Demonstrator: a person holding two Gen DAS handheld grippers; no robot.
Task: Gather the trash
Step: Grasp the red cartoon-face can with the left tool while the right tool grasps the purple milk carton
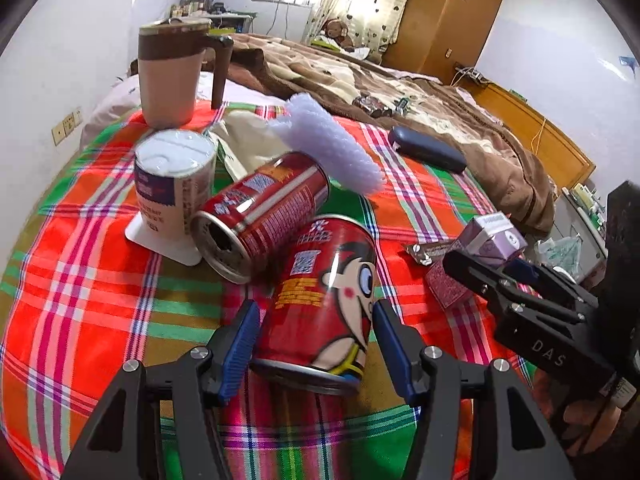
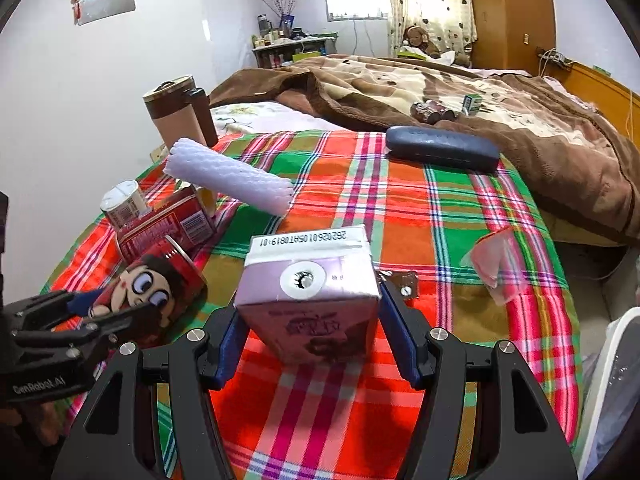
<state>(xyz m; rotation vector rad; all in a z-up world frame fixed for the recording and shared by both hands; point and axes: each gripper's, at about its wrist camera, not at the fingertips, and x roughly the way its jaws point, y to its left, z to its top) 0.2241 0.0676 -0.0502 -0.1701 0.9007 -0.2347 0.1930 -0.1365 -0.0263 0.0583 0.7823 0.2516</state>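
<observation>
A red can with a cartoon face (image 1: 324, 280) lies tilted on the plaid cloth (image 1: 80, 300). My left gripper (image 1: 316, 344) has both blue pads pressed on its sides near the base. The right wrist view shows the same can (image 2: 160, 288) in the left gripper (image 2: 104, 308). My right gripper (image 2: 314, 340) is shut on a purple drink carton (image 2: 308, 292), top facing the camera. The carton (image 1: 492, 236) also shows in the right gripper (image 1: 492, 264) at the right of the left wrist view. A second red can (image 1: 260, 216) lies on its side just beyond the held can.
A sealed paper cup (image 1: 172, 184), a white foam net sleeve (image 1: 328, 144), a brown mug (image 1: 176, 76) and a dark glasses case (image 1: 428, 152) stand further back. A foil wrapper (image 1: 424, 254), a small red box (image 1: 448, 284) and a pink plastic wrapper (image 2: 496, 268) lie at the right. A bed with a brown blanket (image 2: 480, 92) is behind.
</observation>
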